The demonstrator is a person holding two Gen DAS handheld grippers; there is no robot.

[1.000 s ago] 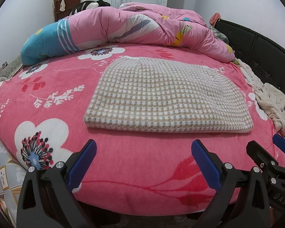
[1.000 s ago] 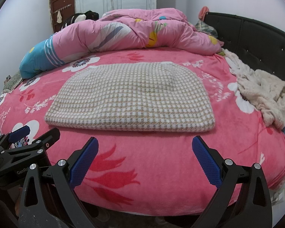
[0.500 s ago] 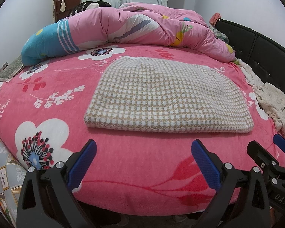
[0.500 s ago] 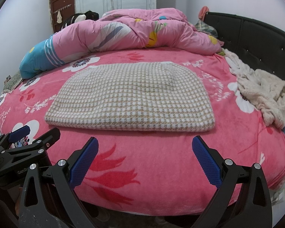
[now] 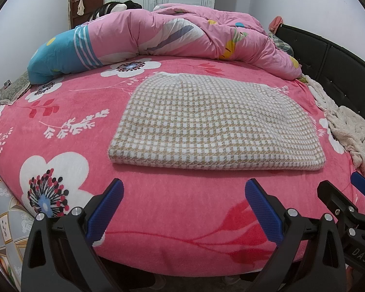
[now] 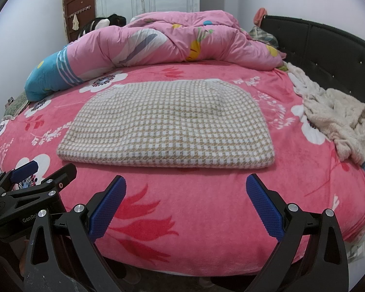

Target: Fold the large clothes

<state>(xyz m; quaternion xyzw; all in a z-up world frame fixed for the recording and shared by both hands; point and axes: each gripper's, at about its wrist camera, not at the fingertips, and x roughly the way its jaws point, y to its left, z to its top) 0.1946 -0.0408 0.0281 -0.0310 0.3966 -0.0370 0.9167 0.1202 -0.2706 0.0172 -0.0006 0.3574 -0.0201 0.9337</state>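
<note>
A beige-and-white checked garment (image 5: 214, 124) (image 6: 168, 126) lies folded flat in a thick rectangle on the pink flowered bed (image 5: 60, 112) (image 6: 187, 194). My left gripper (image 5: 183, 192) hangs open over the bed's near edge, short of the garment's front fold, with nothing between its blue pads. My right gripper (image 6: 186, 189) is open too, level with it and just to its right, also empty. Each gripper shows at the edge of the other's view: the right gripper (image 5: 348, 202) and the left gripper (image 6: 36, 182).
A rolled pink and blue duvet (image 5: 163, 39) (image 6: 158, 41) fills the back of the bed. A cream fluffy garment (image 5: 348, 131) (image 6: 335, 119) is heaped at the right by the black headboard (image 5: 333, 58) (image 6: 328, 46). A brown door (image 6: 79, 14) stands at the back left.
</note>
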